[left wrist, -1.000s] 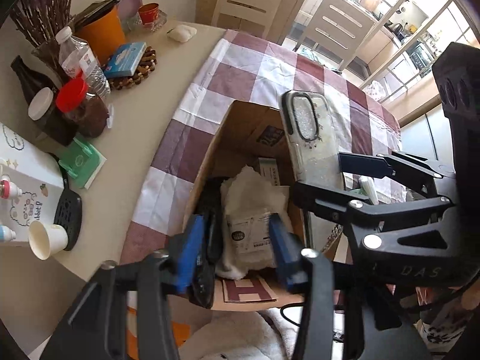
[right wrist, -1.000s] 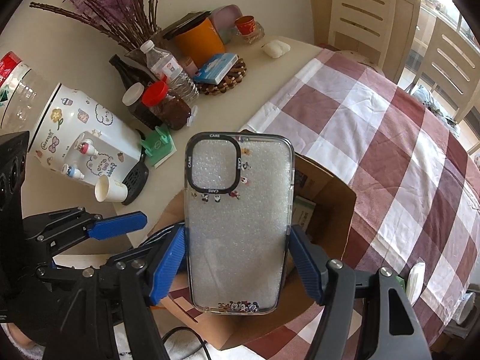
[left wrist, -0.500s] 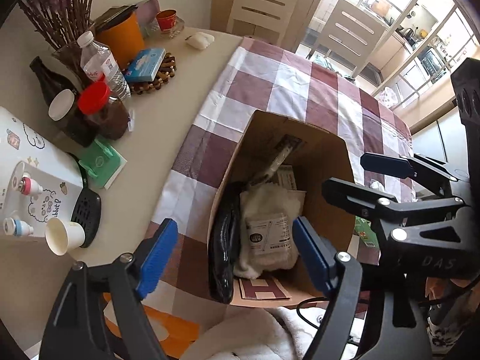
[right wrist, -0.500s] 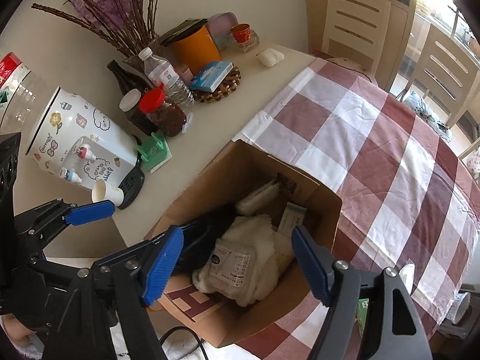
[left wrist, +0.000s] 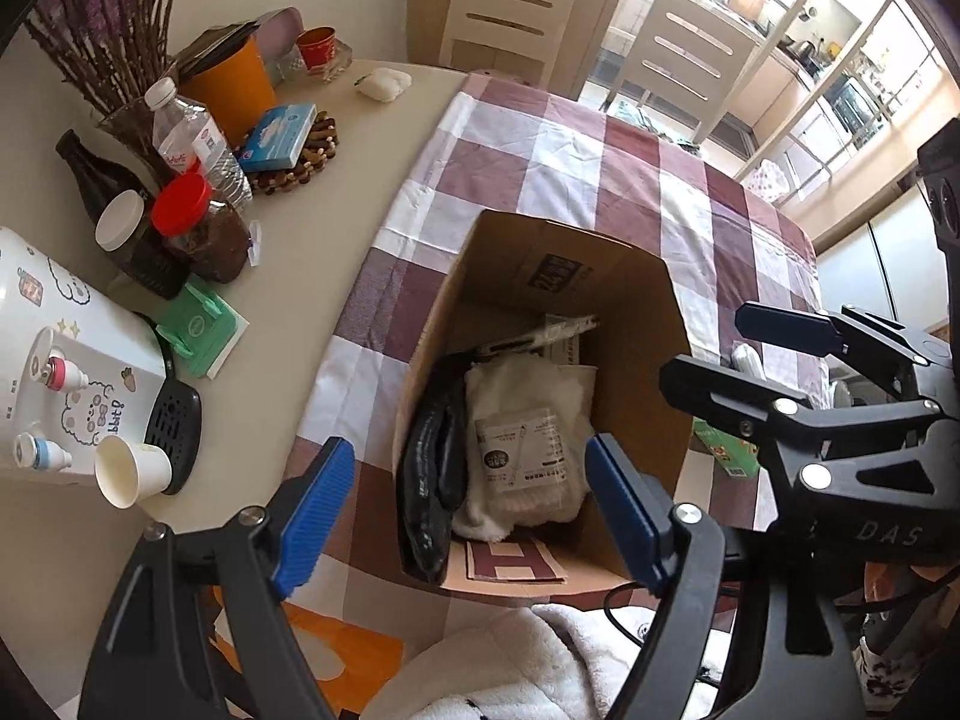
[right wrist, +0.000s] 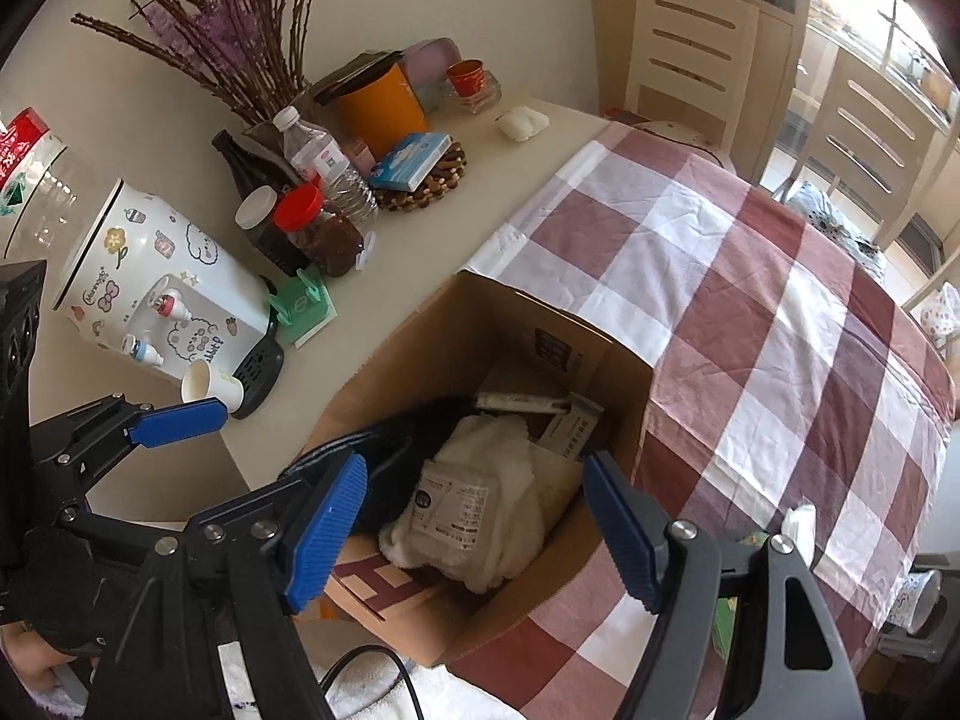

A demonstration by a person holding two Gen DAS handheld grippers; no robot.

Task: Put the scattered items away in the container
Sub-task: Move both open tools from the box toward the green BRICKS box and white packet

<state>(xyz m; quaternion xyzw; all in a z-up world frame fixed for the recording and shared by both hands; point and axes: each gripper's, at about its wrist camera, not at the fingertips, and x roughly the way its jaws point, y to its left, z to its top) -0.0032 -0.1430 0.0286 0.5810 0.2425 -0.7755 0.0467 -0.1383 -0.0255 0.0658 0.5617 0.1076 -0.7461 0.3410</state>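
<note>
My left gripper (left wrist: 468, 510) and right gripper (right wrist: 474, 528) both spread, empty, above cardboard box (left wrist: 636, 324); phone case (right wrist: 522, 402) possibly inside.

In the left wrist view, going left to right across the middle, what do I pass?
White dispenser → paper cup → green holder → checked tablecloth → cardboard box with a white cloth inside → right gripper.
</note>
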